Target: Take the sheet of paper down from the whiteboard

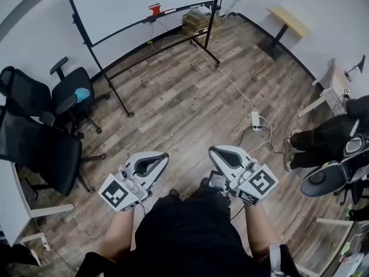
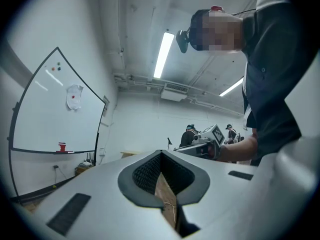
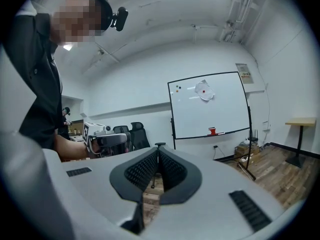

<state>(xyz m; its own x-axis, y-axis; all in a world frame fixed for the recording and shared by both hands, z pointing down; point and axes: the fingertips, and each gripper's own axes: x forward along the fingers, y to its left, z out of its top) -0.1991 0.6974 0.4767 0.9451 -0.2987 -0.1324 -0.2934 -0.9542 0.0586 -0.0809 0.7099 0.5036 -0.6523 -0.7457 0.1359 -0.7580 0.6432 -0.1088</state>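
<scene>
Head view: left gripper (image 1: 165, 154) and right gripper (image 1: 211, 149) sit low, well apart from the whiteboard (image 1: 132, 4). Left gripper view: fingers pinched together, empty. The sheet of paper (image 2: 74, 97) is high on the whiteboard. Right gripper view: fingers closed too, nothing in them.

Floor (image 1: 184, 97): matt wood-look planks. Whiteboard (image 3: 210, 109): smooth glossy white, dark metal-looking frame. Sheet of paper (image 3: 204, 91): crinkled, matt. Left gripper (image 1: 165, 154), right gripper (image 1: 212, 149): smooth matt pale plastic, ribbed black pads (image 3: 140, 171).
</scene>
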